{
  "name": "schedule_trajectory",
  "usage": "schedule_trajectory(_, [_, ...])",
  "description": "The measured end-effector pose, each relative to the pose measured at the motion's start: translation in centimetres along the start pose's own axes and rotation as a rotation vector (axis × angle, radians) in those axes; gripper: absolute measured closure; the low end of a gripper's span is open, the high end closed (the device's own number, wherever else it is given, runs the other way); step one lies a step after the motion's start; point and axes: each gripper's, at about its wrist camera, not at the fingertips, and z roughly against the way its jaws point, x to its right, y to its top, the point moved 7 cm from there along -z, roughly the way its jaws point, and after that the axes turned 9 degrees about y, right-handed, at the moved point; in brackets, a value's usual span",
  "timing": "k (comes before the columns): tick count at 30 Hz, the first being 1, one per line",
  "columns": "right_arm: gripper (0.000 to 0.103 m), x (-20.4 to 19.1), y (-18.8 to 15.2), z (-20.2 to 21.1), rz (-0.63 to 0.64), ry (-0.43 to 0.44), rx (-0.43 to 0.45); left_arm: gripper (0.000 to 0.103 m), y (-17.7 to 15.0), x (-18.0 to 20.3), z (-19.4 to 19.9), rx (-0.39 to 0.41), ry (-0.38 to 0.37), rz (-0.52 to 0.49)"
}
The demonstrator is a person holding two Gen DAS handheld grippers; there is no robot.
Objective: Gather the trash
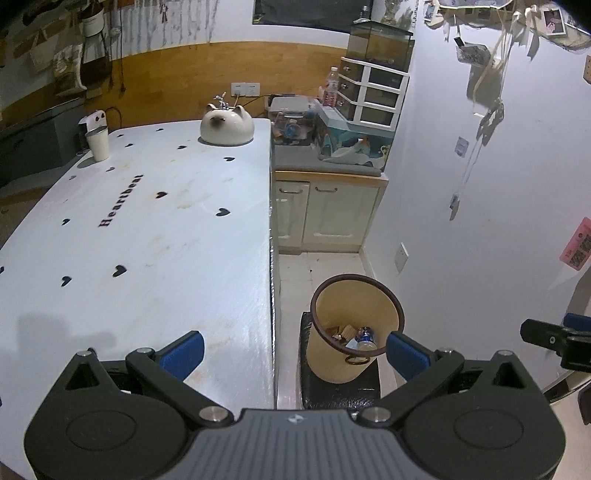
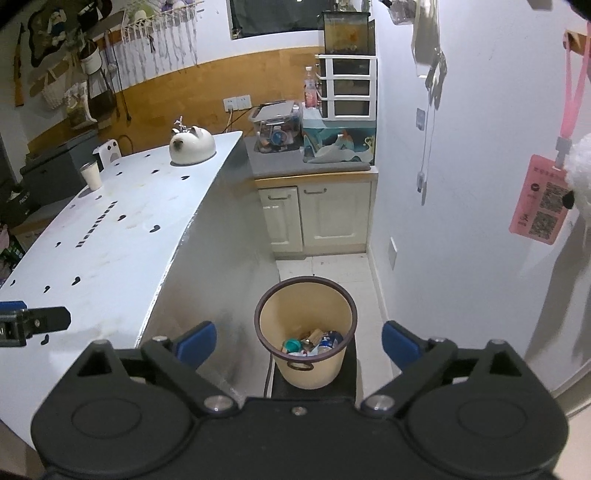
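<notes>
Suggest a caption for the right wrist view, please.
Open right gripper above a beige bin holding trash, beside the white table.

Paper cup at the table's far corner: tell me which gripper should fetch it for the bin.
Left, probably. The left gripper hangs over the table, where the paper cup stands. The right gripper, also open and empty, sits off the table's edge above the trash bin.

1. You are in a lived-in home, in a small kitchen-like corner.
2. A white worktop (image 1: 147, 229) printed with hearts carries a cat-shaped ceramic pot (image 1: 227, 127) and a cup (image 1: 98, 142).
3. Cream cabinet doors (image 2: 317, 218) sit under a cluttered counter with a fish tank (image 2: 345, 31) above plastic drawers.
4. Wall sockets (image 2: 236, 102), hanging photos and decorations (quite personal touches) and a tan wastebasket (image 2: 306, 332) on the tiled floor confirm it.
</notes>
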Motion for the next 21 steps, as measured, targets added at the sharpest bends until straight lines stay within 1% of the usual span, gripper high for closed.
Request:
schedule_trajectory(3, [0.0,-0.8,-0.4,0.6,0.005,0.005,0.002,0.0,-0.5,-0.5,0.6,0.006,0.007,0.009])
schedule_trajectory(11, [0.0,-1.7,-1.0,1.6,0.029,0.0,0.008,0.0,-1.5,-0.5,2.0,0.017,0.02,0.018])
schedule_trajectory(21, [0.0,-1.6,-1.8,2.6,0.034,-0.014,0.014,0.0,-2.2,-0.3,2.8,0.026,0.025,0.011])
